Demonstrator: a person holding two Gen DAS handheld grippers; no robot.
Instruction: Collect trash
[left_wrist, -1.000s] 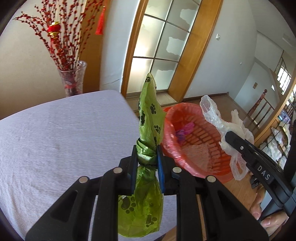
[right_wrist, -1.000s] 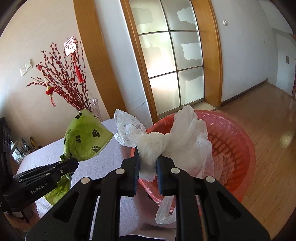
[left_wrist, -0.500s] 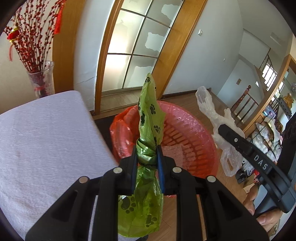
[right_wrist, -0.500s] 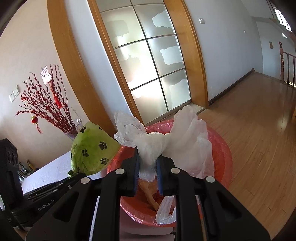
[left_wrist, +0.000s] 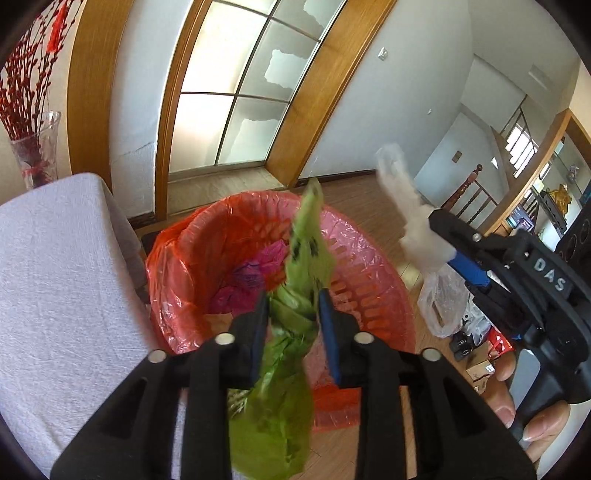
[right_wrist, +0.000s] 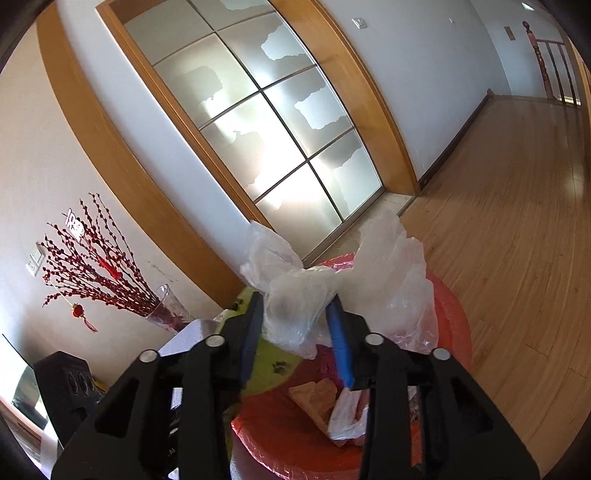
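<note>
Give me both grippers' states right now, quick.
Left gripper: open, green paw-print bag loose between its jaws.
Right gripper: open, clear plastic bag between its jaws.

You held a lime-green bag (left_wrist: 295, 306) printed with black paw marks, blurred here, and a clear whitish bag (right_wrist: 314, 295). The basket (left_wrist: 373, 295) was red with a red-orange liner. Inside lay something magenta (left_wrist: 251, 277), perhaps plastic. Your grippers' pads (right_wrist: 341, 350) were blue, their fingers black.
</note>
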